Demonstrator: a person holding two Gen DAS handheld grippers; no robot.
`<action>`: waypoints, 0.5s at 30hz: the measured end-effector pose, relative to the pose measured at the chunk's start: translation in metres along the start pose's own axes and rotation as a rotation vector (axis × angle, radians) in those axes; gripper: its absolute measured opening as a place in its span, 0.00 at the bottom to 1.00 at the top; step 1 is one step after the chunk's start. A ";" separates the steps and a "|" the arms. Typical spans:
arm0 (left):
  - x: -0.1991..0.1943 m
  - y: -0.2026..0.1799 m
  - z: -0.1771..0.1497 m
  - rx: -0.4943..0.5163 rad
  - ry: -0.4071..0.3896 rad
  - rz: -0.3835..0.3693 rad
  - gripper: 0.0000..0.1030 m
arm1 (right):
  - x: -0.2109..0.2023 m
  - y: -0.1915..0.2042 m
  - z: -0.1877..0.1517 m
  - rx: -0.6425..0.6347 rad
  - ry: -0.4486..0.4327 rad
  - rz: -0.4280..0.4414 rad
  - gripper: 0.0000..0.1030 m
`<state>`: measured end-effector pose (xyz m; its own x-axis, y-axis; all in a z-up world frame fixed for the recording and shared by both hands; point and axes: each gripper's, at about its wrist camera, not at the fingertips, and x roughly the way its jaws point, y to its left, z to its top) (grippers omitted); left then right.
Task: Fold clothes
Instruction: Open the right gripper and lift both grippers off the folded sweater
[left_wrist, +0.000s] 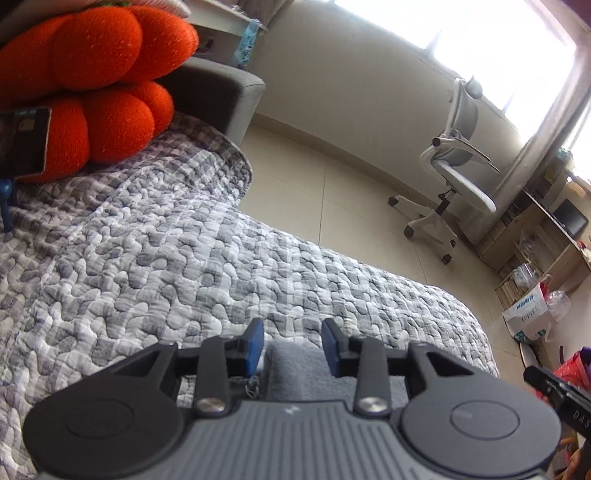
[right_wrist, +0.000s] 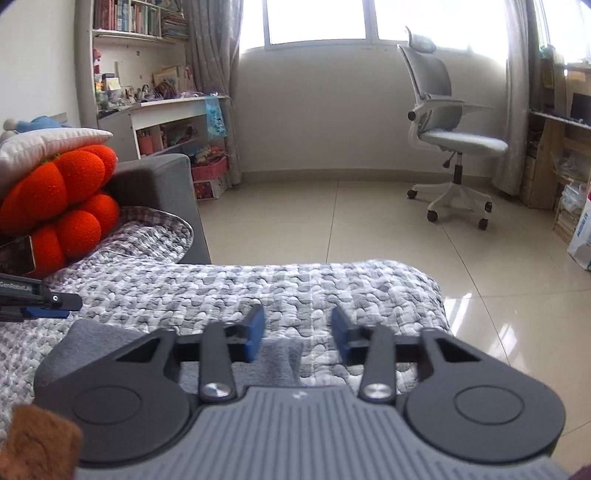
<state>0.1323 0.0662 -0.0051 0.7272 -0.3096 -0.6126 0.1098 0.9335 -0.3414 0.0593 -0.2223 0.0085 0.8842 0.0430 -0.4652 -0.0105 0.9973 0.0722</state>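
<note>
Step in hand, as judged: a release between folds. Both grippers hover above a grey garment lying on the quilted bed cover, near the cover's front edge.

Left gripper: jaws spread, blue pads clear of the cloth on both sides. The garment's grey edge shows in the gap below them, not pinched.

Right gripper: jaws spread, nothing between the pads. A grey fold of the same garment lies below and to its left; quilt shows through the gap.

How many folds are complete cannot be told; most of the garment is hidden beneath the 2 gripper bodies.

Next move, as judged: lower both grippers onto 1 free edge of the garment, pinch through all layers, then lift and carry that edge over evenly so the cloth does not bunch.

Containers: a white bag stands on the floor by the shelves; its contents cannot be made out. An orange cushion rests at the sofa end, well apart from the garment.
</note>
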 end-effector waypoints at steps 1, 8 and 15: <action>-0.001 -0.005 -0.002 0.028 -0.005 0.000 0.43 | -0.003 0.004 -0.001 -0.012 -0.013 0.011 0.15; -0.005 -0.029 -0.021 0.083 -0.013 -0.026 0.43 | 0.009 0.020 -0.018 -0.012 0.130 0.121 0.15; 0.001 -0.055 -0.044 0.177 0.027 -0.026 0.43 | 0.013 0.027 -0.025 0.009 0.203 0.146 0.16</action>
<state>0.0975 0.0069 -0.0184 0.7041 -0.3364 -0.6253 0.2474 0.9417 -0.2281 0.0588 -0.1933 -0.0179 0.7614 0.1982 -0.6172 -0.1259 0.9792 0.1590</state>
